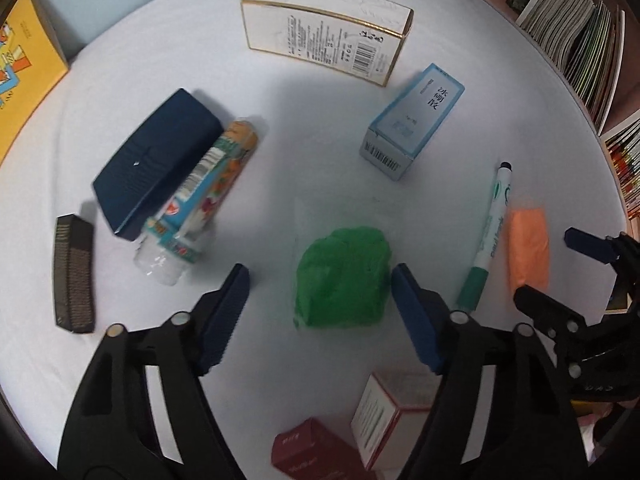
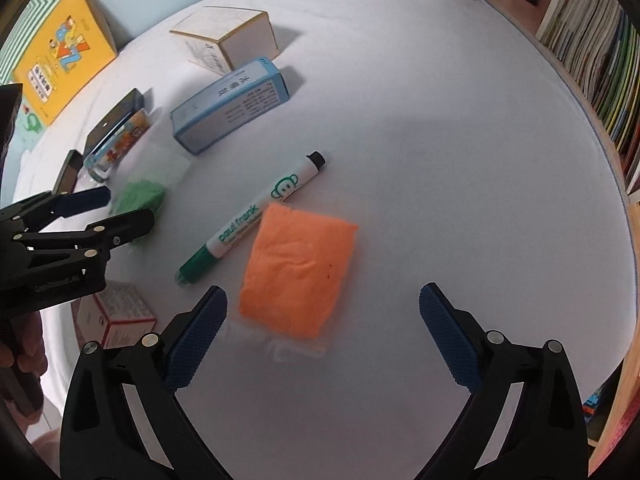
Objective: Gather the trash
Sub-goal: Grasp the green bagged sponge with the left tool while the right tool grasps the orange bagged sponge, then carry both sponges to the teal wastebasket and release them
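My left gripper (image 1: 320,280) is open above the white table, its blue pads on either side of a clear bag of green clay (image 1: 343,278), not touching it. My right gripper (image 2: 322,300) is open above a clear bag of orange clay (image 2: 298,270), which also shows in the left wrist view (image 1: 528,246). A green-capped marker (image 2: 252,218) lies just left of the orange bag. An empty plastic bottle with a colourful label (image 1: 204,200) lies left of the green bag. The left gripper also shows at the left of the right wrist view (image 2: 104,208).
On the table lie a white gold-edged carton (image 1: 324,40), a light blue medicine box (image 1: 412,122), a dark blue case (image 1: 154,160), a black comb (image 1: 74,274), a red box (image 1: 308,452) and a white-and-red box (image 1: 384,412). A yellow book (image 2: 60,56) stands at the back left; bookshelves (image 2: 600,40) line the right.
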A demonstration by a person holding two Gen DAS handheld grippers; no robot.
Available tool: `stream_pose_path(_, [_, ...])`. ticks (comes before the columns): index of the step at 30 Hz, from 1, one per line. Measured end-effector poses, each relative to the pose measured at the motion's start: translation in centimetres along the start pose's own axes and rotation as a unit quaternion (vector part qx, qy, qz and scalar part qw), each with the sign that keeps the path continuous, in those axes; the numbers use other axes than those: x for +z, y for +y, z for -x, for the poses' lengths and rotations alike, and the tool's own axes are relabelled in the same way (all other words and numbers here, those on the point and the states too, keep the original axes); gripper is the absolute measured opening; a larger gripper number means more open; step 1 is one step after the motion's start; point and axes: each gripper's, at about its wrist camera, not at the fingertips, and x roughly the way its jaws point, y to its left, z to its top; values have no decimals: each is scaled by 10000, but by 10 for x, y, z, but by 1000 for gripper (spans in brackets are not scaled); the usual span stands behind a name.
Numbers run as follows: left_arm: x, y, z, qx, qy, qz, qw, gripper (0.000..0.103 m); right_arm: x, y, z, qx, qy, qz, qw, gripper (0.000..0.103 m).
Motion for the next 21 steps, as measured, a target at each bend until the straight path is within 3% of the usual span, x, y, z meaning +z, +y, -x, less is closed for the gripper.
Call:
stream_pose_path(4, [4, -4, -1, 95, -79, -83, 9999, 55, 1, 4, -1, -202, -55, 128, 9997, 72])
stream_pose_path(5, [4, -5, -1, 123, -92, -108, 9998, 48, 1, 3, 0, -243, -68, 146, 9996, 68])
stream_pose_path(8, [12, -1, -1, 95, -88, -96, 9999, 40, 0, 2, 2, -366, -129, 172, 9991, 52])
stream_pose_path(15, [8, 1, 6, -18, -108, -80, 9999, 28, -4, -12, 16, -279, -251, 27, 9993, 48])
stream_pose_path(21, [-20, -5, 37, -76, -191, -159, 9997, 14, -9, -14, 40, -230, -447, -93, 9987, 48])
